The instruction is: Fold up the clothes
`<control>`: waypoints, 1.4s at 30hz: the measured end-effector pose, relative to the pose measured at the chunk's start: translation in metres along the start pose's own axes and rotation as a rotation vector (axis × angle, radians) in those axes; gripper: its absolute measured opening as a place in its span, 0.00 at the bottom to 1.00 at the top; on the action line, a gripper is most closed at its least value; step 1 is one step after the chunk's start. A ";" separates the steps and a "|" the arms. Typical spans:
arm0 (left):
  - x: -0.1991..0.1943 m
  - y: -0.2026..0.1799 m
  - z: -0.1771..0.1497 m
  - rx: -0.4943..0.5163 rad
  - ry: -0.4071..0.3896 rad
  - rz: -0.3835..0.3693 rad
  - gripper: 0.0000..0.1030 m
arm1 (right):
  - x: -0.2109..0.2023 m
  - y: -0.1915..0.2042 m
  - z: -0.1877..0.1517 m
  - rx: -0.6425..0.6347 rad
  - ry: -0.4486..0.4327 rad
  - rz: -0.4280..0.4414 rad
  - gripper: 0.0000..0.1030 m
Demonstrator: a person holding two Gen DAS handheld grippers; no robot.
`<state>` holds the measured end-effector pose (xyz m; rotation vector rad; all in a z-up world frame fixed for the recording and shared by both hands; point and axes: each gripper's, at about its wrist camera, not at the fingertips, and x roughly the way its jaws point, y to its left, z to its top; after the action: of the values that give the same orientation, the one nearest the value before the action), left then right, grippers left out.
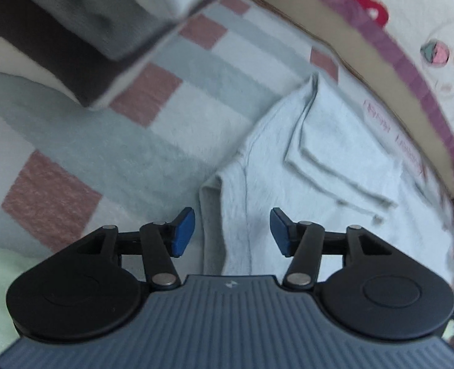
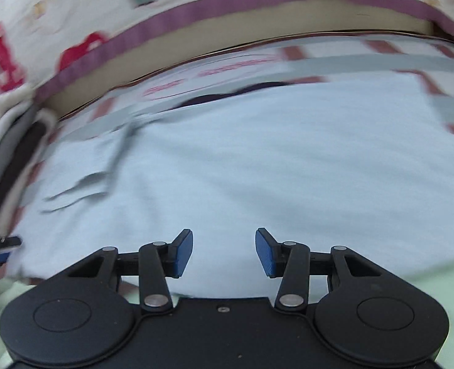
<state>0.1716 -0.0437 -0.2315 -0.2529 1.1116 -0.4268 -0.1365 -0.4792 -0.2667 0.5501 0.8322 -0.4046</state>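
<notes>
Blue-padded jaws on the left gripper and right gripper stand apart and empty above a pale blue shirt. It lies flat on the checked blanket, one sleeve folded in. I judge folding begun, more folds remaining; a folded pile sits beyond.

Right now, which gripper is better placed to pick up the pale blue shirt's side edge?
Left. The left gripper hangs open right over the pale blue shirt's side edge. The right gripper, also open, faces only flat mid-cloth.
</notes>
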 end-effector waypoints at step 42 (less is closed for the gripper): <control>-0.002 -0.213 -0.062 0.486 -0.201 -0.013 0.45 | -0.029 -0.193 0.001 0.507 -0.382 -0.105 0.07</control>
<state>0.0714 -0.2321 -0.1704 0.1230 0.7811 -0.6529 -0.2578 -0.6280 -0.3009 0.8661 0.3848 -0.7999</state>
